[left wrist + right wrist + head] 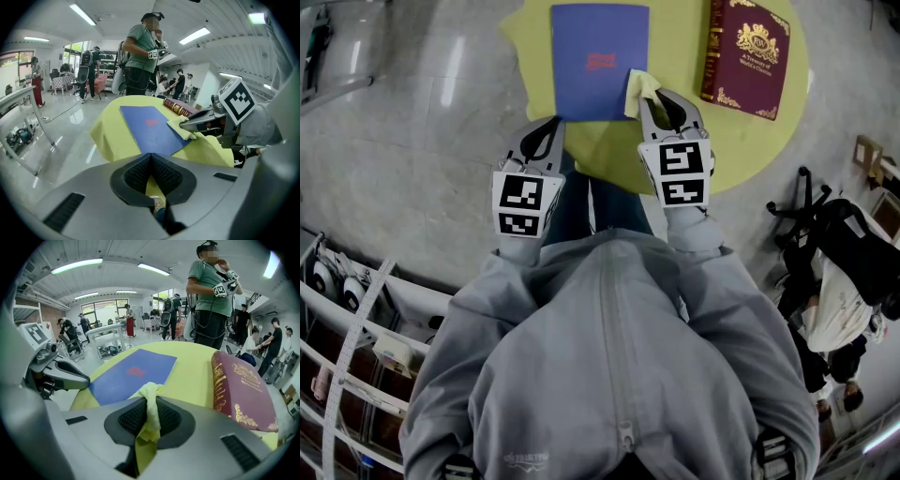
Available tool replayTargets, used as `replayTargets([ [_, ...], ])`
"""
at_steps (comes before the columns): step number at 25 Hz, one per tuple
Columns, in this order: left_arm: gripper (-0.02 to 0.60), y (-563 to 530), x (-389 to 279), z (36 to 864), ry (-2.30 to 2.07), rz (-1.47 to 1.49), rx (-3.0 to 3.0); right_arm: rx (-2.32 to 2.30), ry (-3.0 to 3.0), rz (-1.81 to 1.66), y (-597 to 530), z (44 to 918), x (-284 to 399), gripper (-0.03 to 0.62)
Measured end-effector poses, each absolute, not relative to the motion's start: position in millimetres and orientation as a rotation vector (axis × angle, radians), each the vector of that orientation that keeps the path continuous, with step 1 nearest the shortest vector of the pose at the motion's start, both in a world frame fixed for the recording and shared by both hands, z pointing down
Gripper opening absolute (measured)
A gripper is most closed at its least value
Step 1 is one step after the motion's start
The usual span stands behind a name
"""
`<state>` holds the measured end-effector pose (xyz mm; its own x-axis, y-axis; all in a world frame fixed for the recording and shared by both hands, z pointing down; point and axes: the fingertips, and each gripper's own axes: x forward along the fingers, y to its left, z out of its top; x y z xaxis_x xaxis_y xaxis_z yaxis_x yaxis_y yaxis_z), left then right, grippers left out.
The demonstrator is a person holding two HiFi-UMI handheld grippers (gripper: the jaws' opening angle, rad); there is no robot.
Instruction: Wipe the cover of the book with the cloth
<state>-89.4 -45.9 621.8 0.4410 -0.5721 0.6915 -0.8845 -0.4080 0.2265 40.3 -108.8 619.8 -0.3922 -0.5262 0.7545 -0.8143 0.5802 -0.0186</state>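
Note:
A blue book point(598, 61) lies flat on the round yellow table point(675, 141). My right gripper point(652, 98) is shut on a pale yellow cloth point(639, 89), which rests at the book's near right edge. In the right gripper view the cloth point(150, 399) hangs pinched between the pads, with the blue book point(133, 371) just ahead. My left gripper point(553, 127) is shut and empty, just off the book's near left corner. From the left gripper view the blue book point(150, 126), the cloth point(180, 126) and the right gripper point(199, 123) all show.
A thick maroon book point(746, 56) with gold print lies on the table to the right of the blue one. A person in a green shirt point(208, 296) stands beyond the table. A wire rack point(347, 319) is at lower left, bags and a black stand point(834, 253) at right.

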Motion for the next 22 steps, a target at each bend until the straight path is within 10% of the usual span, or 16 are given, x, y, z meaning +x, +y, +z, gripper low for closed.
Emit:
replayTargets([
  [22, 0.017, -69, -104, 533, -1.29, 0.696, 2.128, 1.254, -1.947, 0.418, -103, 504, 129, 0.057],
])
